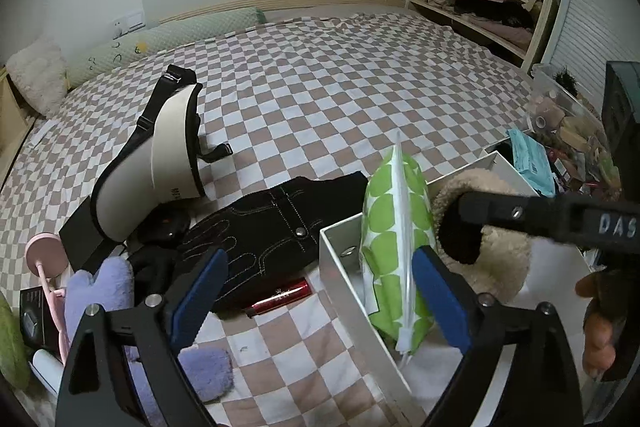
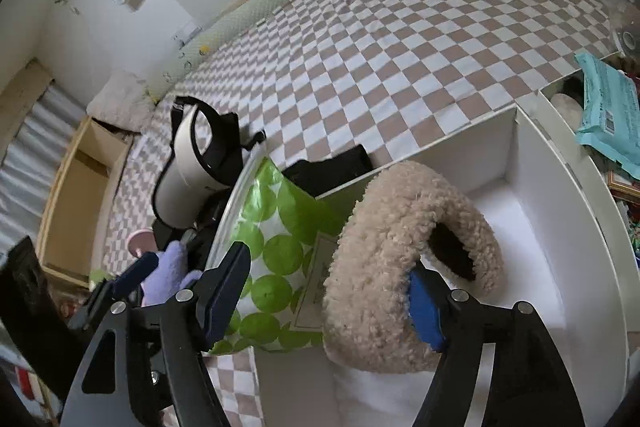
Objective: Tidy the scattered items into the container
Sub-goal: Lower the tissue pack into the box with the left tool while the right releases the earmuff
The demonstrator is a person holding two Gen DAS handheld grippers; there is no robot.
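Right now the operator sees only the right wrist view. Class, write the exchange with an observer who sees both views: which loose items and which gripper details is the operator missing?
Operator: Is anything small lying beside the box that I can't see?
Observer: Yes. A red metallic tube lies on the checked bedspread.
Operator: What is the black patch behind the pouch?
Observer: It's a black glove with pale stitching, lying flat; the tube sits against its near edge.
Operator: What is the left gripper doing?
Observer: The left gripper is open, with its jaws either side of the green-spotted pouch at the white box wall.
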